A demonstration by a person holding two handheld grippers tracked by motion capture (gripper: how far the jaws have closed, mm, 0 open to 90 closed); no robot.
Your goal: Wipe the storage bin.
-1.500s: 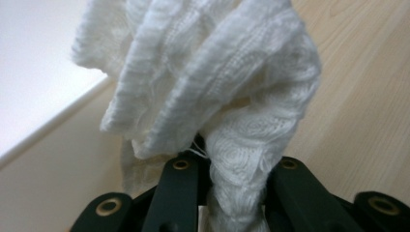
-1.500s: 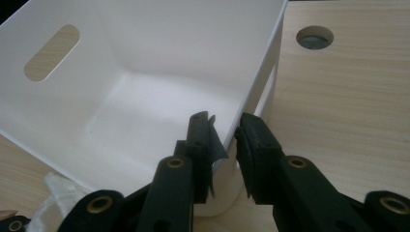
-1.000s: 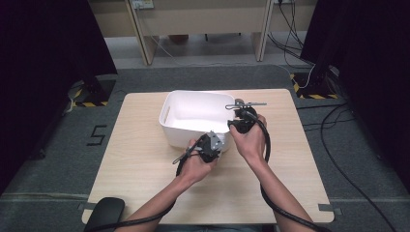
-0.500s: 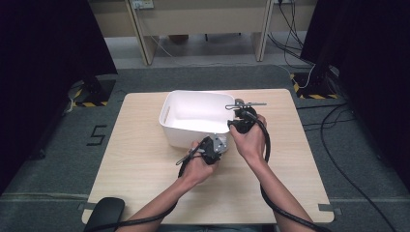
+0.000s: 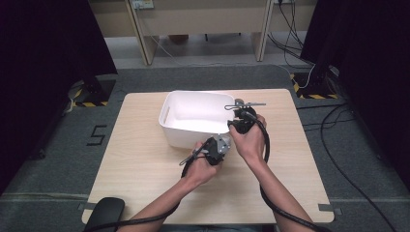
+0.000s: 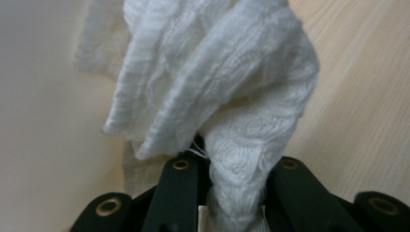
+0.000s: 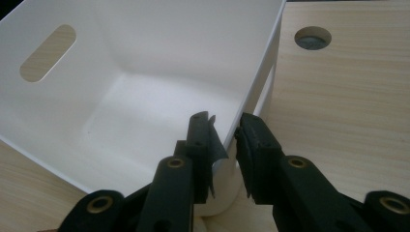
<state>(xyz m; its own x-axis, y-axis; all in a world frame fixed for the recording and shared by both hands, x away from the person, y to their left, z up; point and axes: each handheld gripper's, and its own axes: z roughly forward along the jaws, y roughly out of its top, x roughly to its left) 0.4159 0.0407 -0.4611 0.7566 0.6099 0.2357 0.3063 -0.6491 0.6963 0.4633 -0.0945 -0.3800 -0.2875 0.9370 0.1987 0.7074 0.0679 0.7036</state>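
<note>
Left gripper [image 5: 209, 151] shifted slightly toward 6 o'clock, jaws clamped shut on white cloth [image 6: 212, 92] just outside white bin [image 5: 193, 126]. Right gripper [image 7: 225, 140] unmoved, jaws pinching bin corner at 3 o'clock. Wiping likely imminent.

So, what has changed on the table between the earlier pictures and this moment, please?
Very little. The left gripper, shut on the white cloth, has shifted slightly along the near side of the white bin. Nothing was taken hold of or let go. The right gripper stays clamped on the bin's near right corner, and the bin has not moved on the table.
</note>
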